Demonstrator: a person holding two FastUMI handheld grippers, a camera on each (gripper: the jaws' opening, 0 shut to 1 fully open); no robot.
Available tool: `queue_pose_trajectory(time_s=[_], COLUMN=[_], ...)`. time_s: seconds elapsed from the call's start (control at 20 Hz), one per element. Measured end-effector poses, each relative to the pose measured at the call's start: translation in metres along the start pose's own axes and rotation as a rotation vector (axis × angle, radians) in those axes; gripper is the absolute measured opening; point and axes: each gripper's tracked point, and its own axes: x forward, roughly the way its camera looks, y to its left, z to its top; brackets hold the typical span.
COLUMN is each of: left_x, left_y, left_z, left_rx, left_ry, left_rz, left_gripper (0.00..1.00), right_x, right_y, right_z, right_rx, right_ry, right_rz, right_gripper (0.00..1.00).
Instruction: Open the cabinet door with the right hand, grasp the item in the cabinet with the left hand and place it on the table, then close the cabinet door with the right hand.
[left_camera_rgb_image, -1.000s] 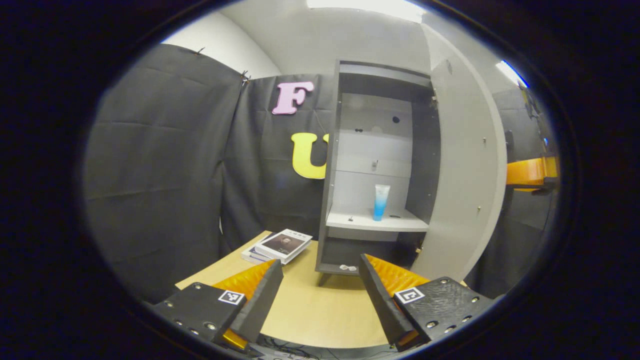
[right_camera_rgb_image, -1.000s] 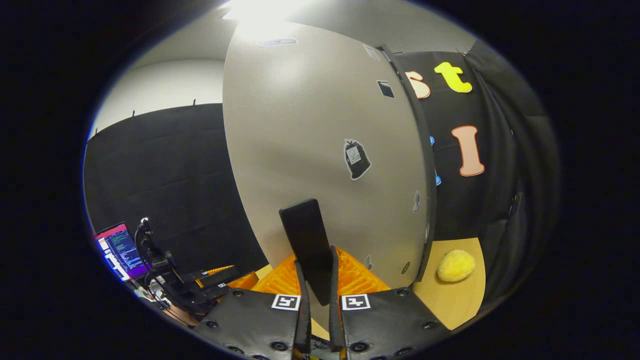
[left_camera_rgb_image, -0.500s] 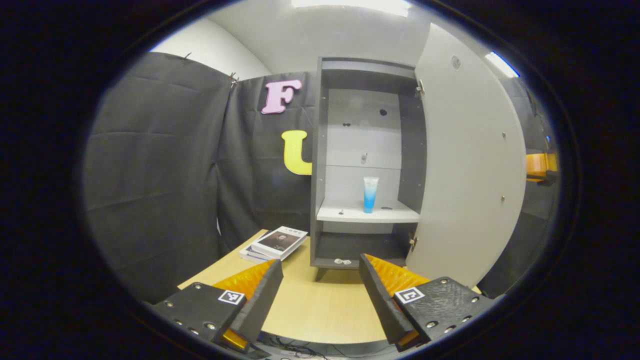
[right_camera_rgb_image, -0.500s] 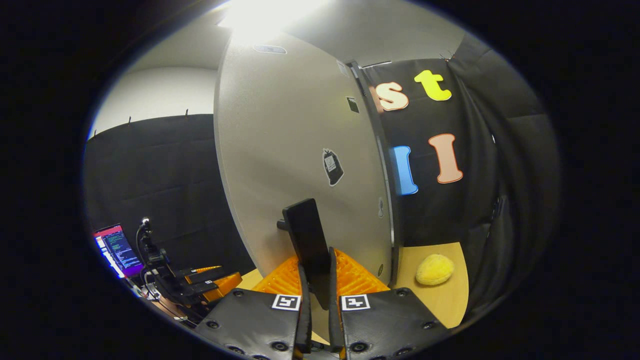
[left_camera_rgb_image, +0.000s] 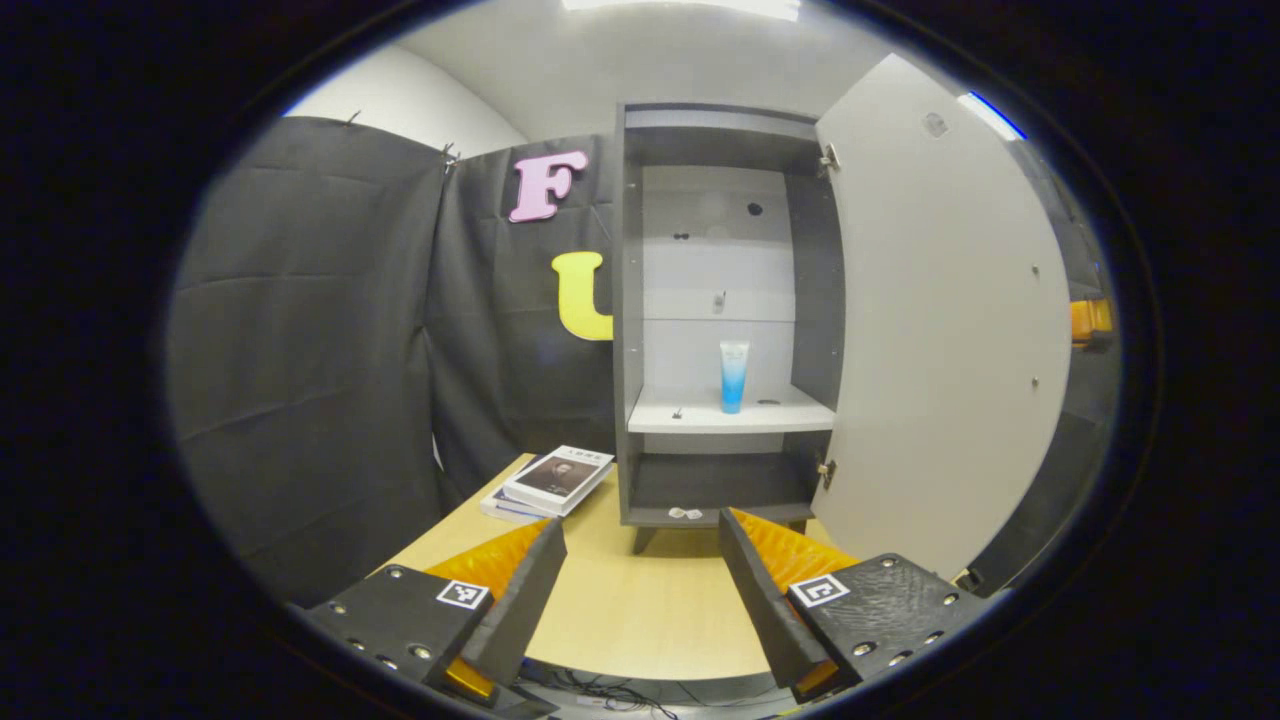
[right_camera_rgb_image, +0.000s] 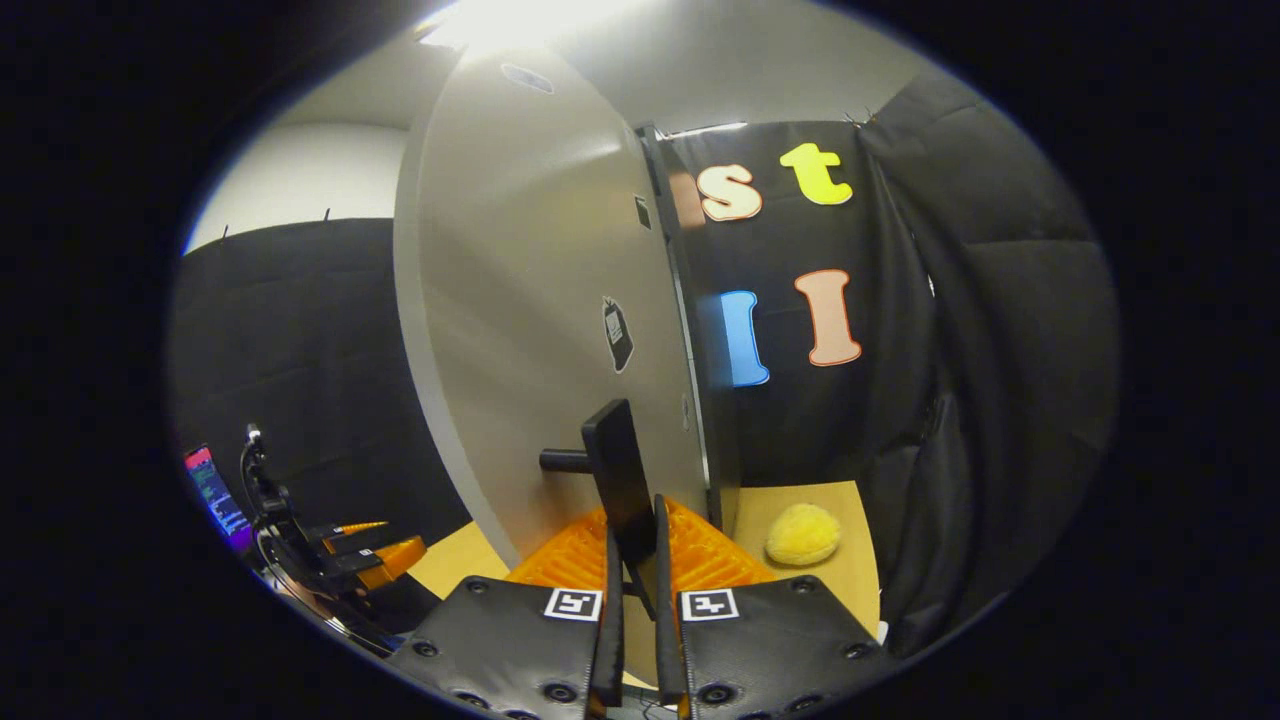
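Blue tube (left_camera_rgb_image: 733, 374) stands upright on the cabinet's middle shelf (left_camera_rgb_image: 730, 422), straight ahead and far past your spread left fingers (left_camera_rgb_image: 640, 600), while your right fingers (right_camera_rgb_image: 632, 590) pinch the door handle (right_camera_rgb_image: 618, 478) of the open door (right_camera_rgb_image: 540, 330).

A light wooden table (left_camera_rgb_image: 640, 610) carries a tall grey cabinet (left_camera_rgb_image: 627, 300) at its far side, standing on short legs. Left of the cabinet a small stack of books (left_camera_rgb_image: 548, 482) lies flat on the tabletop. In the right gripper view, a yellow fuzzy ball (right_camera_rgb_image: 803, 533) rests on the table beyond the cabinet. Inside, the cabinet's white shelf (left_camera_rgb_image: 730, 418) holds an upright blue tube (left_camera_rgb_image: 733, 375), and something small and pale (left_camera_rgb_image: 685, 513) lies on the bottom board.
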Motion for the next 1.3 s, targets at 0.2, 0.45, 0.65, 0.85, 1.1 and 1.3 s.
queue_pose_trajectory(time_s=[0.2, 0.45, 0.65, 0.85, 1.1, 1.3], left_x=[0.004, 0.008, 0.037, 0.053, 0.082, 0.11], left_y=[0.0, -0.003, 0.001, 0.004, 0.005, 0.012], left_z=[0.005, 0.006, 0.006, 0.012, 0.025, 0.03], left_rx=[-0.071, -0.055, -0.095, -0.113, -0.159, -0.093], left_ry=[0.0, -0.022, -0.001, -0.014, -0.014, 0.045], left_rz=[-0.046, -0.104, -0.174, -0.242, -0.308, -0.266], left_gripper=[0.94, 0.94, 0.94, 0.93, 0.93, 0.93], right_x=[-0.005, -0.008, -0.029, -0.051, -0.1, -0.101], right_y=[-0.008, -0.011, -0.004, 0.004, -0.012, -0.038], right_z=[-0.002, -0.003, -0.02, -0.018, -0.007, 0.011], right_rx=[0.019, 0.127, 0.142, 0.146, 0.05, 0.049], right_ry=[-0.011, -0.001, 0.021, 0.014, -0.039, -0.097], right_rz=[-0.068, -0.158, -0.221, -0.291, -0.457, -0.544], right_gripper=[0.15, 0.15, 0.14, 0.05, 0.08, 0.08])
